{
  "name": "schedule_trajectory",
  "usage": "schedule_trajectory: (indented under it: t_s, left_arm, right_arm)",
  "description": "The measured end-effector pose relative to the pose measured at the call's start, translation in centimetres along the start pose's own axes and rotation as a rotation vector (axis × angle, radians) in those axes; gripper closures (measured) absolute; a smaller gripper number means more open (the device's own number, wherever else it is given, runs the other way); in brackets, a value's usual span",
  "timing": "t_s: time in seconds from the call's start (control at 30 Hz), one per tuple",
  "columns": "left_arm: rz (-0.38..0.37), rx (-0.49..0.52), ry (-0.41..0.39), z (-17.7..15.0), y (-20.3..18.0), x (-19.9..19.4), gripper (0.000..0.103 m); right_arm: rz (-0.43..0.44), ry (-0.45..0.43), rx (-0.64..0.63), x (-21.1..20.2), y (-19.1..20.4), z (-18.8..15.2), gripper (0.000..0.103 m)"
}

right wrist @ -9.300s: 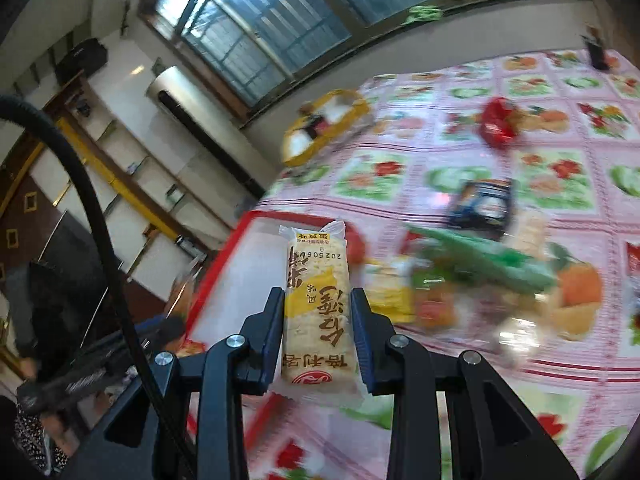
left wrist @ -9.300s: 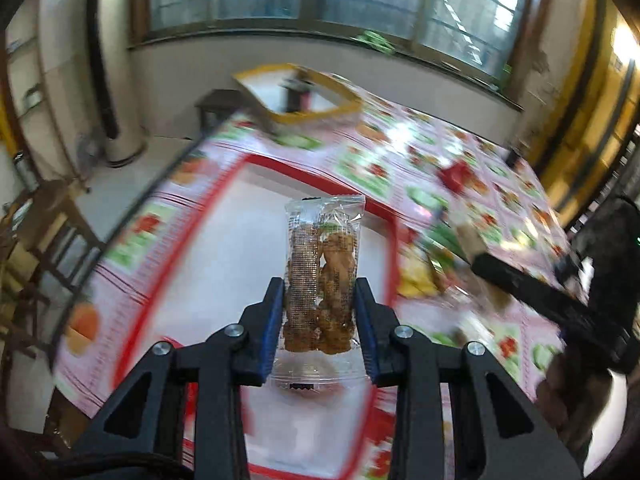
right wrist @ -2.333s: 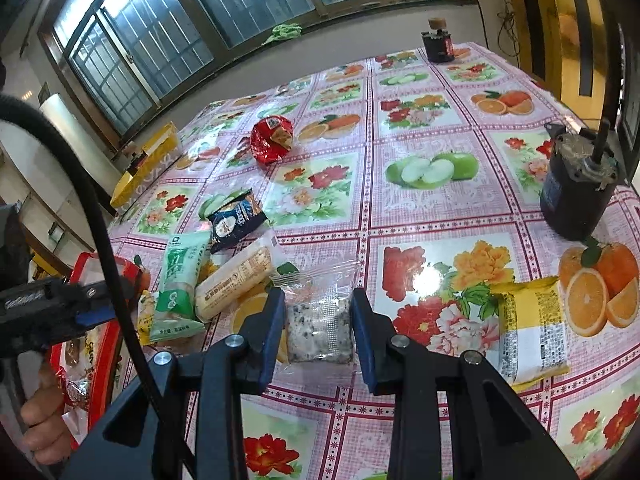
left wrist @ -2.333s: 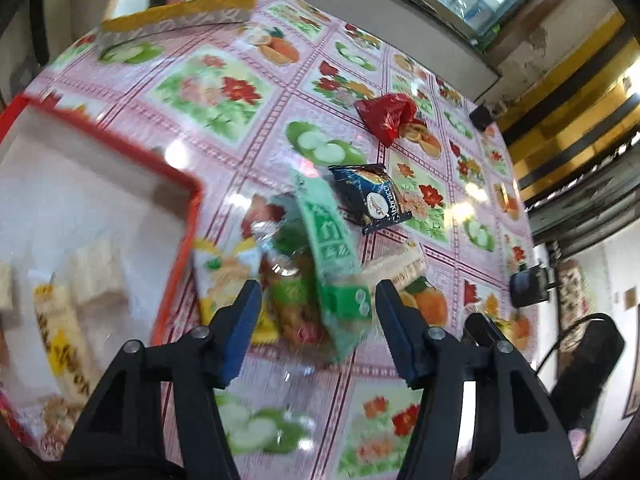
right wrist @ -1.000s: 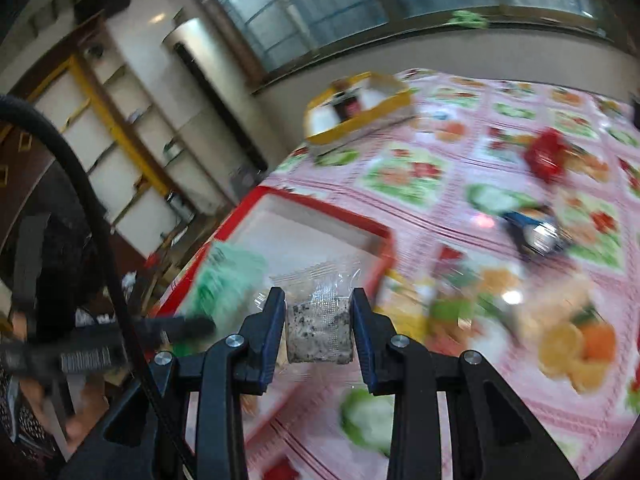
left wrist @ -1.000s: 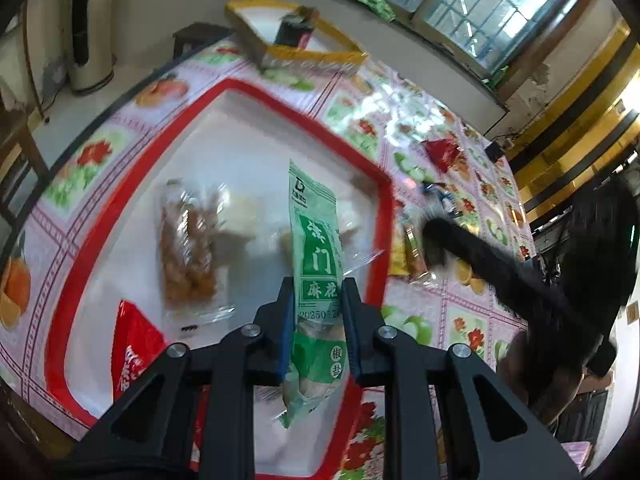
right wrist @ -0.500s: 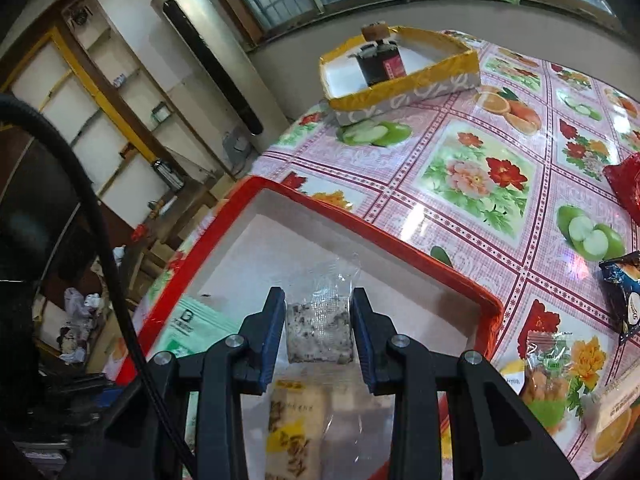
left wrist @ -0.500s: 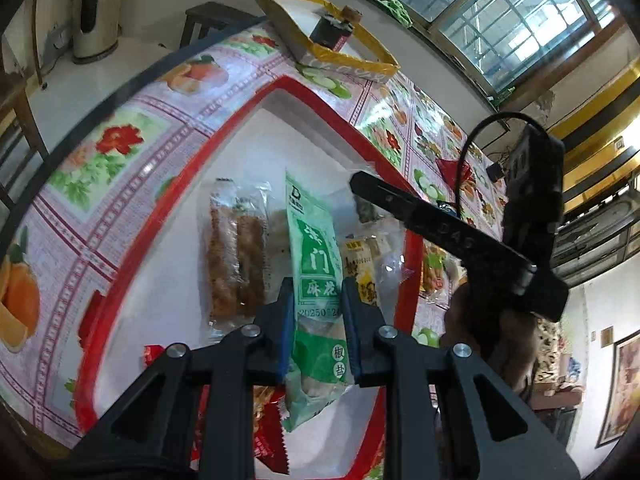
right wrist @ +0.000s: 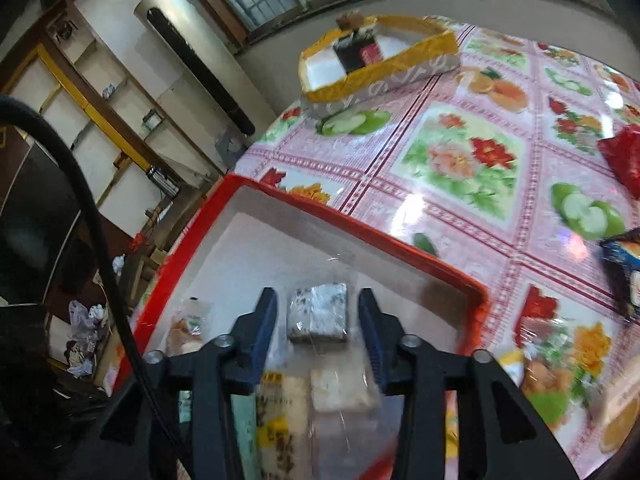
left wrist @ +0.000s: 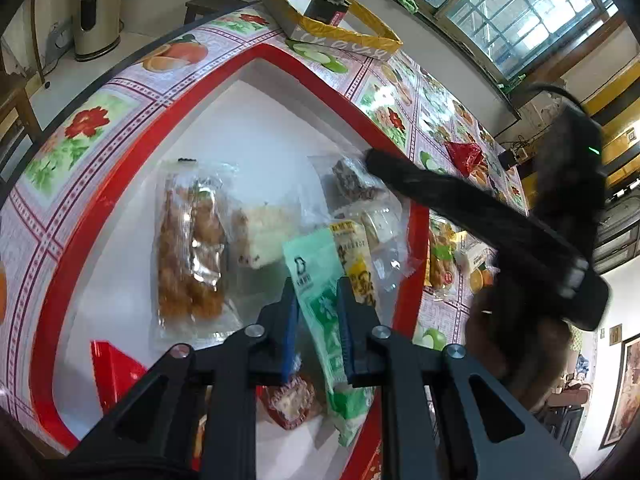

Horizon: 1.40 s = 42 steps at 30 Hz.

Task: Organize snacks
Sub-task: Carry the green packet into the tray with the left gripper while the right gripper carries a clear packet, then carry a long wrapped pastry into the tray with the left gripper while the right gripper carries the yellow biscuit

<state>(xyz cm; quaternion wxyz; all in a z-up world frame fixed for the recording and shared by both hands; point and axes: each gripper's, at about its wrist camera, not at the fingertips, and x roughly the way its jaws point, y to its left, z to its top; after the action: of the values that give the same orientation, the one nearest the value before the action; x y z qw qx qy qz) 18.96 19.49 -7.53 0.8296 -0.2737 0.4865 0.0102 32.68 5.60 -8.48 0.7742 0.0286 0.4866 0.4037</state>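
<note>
A red-rimmed tray (left wrist: 320,92) (right wrist: 360,228) holds several snack packs. My left gripper (left wrist: 318,300) is shut on a green snack packet (left wrist: 324,312), low over the tray's near part. A clear pack of fried twists (left wrist: 188,248) lies left of it, a yellow pack (left wrist: 356,256) to its right. My right gripper (right wrist: 318,312) hangs over the tray's right end, its jaws opening; a clear-wrapped dark seed bar (right wrist: 318,312) (left wrist: 352,180) lies free between the fingers, which stand apart from it. The right gripper (left wrist: 370,156) also reaches into the left wrist view from the right.
A yellow-edged box (right wrist: 376,60) (left wrist: 328,20) with a dark item stands at the table's far end. More snacks lie on the flowered tablecloth (right wrist: 460,152) right of the tray: a red bag (right wrist: 624,156) (left wrist: 464,156) and a blue packet (right wrist: 628,268). Chairs stand left of the table.
The right gripper's fingers have spread and the seed bar has dropped from them onto the tray. The left gripper has sunk lower over the tray, still holding the green packet.
</note>
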Motion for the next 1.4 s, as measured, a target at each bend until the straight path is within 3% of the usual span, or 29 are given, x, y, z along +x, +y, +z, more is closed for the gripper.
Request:
schedule_trajectory:
  t_s: [0.13, 0.3, 0.43, 0.57, 0.73, 0.93, 1.07, 1.13, 1.27, 1.4]
  left_arm:
    - [0.001, 0.026, -0.05, -1.3, -1.7, -1.4, 0.062]
    - [-0.009, 0.19, -0.116, -4.1, -7.5, -2.3, 0.041]
    - [-0.02, 0.283, -0.082, -5.6, -12.0, -0.3, 0.039]
    - [-0.009, 0.353, -0.076, -6.9, -15.2, 1.2, 0.038]
    - [0.029, 0.377, -0.069, -7.2, -16.5, 2.4, 0.036]
    - [0.059, 0.42, -0.065, -7.3, -17.7, 3.9, 0.036]
    - [0.074, 0.457, -0.045, -6.5, -18.8, 5.7, 0.036]
    - [0.099, 0.486, -0.044, -6.0, -19.5, 6.9, 0.036]
    - [0.135, 0.542, -0.038, -5.0, -21.2, 9.1, 0.036]
    - [0.187, 0.631, -0.023, -4.0, -24.0, 12.4, 0.036]
  right_arm:
    - [0.001, -0.089, -0.023, -5.8, -0.2, -1.2, 0.035]
    - [-0.012, -0.182, 0.066, -12.4, -3.8, -5.5, 0.028]
    - [-0.084, -0.205, 0.159, -15.7, -8.1, -8.9, 0.028]
    - [-0.255, -0.245, 0.24, -19.8, -12.8, -10.2, 0.027]
    - [-0.418, -0.32, 0.411, -24.0, -19.0, -12.5, 0.027]
    - [-0.545, -0.299, 0.547, -23.3, -22.7, -13.8, 0.029]
    - [-0.604, -0.242, 0.508, -21.5, -23.2, -13.6, 0.032]
    - [-0.638, -0.207, 0.479, -20.7, -22.9, -13.5, 0.047]
    - [-0.776, -0.166, 0.399, -20.0, -21.7, -14.0, 0.064]
    - [-0.725, -0.174, 0.375, -20.0, -21.4, -14.2, 0.065]
